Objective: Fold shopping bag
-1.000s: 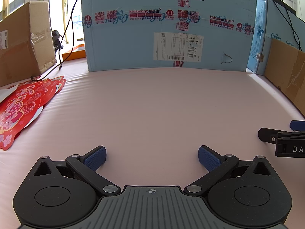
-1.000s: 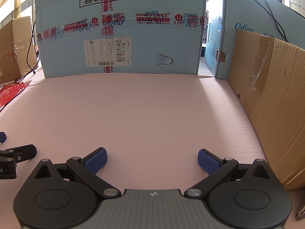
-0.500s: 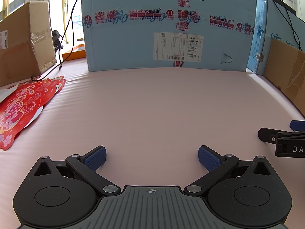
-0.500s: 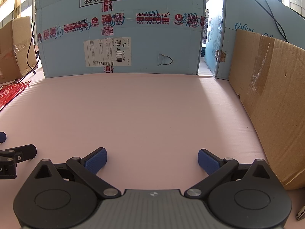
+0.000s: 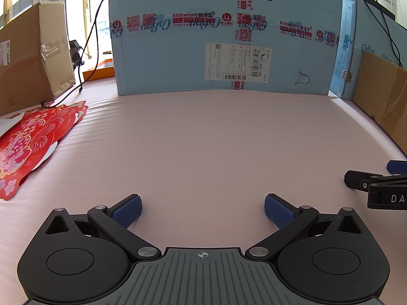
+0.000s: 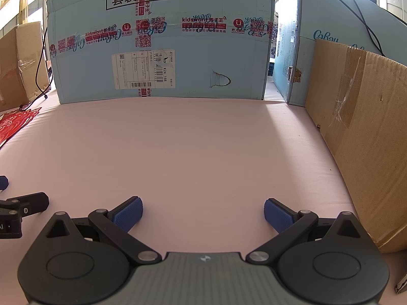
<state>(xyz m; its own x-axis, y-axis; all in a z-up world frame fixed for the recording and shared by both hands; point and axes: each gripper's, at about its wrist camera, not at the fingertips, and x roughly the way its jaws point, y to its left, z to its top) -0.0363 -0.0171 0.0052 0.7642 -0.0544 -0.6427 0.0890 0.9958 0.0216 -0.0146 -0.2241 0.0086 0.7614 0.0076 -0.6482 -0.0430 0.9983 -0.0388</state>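
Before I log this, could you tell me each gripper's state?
Left gripper: open, holding nothing.
Right gripper: open, holding nothing.

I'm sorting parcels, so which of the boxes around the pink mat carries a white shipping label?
The big blue box straight ahead: its label sits under red tape. Both brown cardboard boxes at the sides lack one here.

Surface: a smooth pale pink mat (image 5: 203,137) stretches ahead of me, bare across its middle.
Far edge: a large light blue carton (image 5: 223,35) stands upright, with red printed tape and a white shipping label.
Right edge: a brown cardboard sheet (image 6: 361,132) stands on edge.
Left edge: a taped brown box (image 5: 30,56); a black cable (image 5: 89,40) hangs beside it.
Light: bright daylight from windows (image 5: 76,0) behind the boxes.
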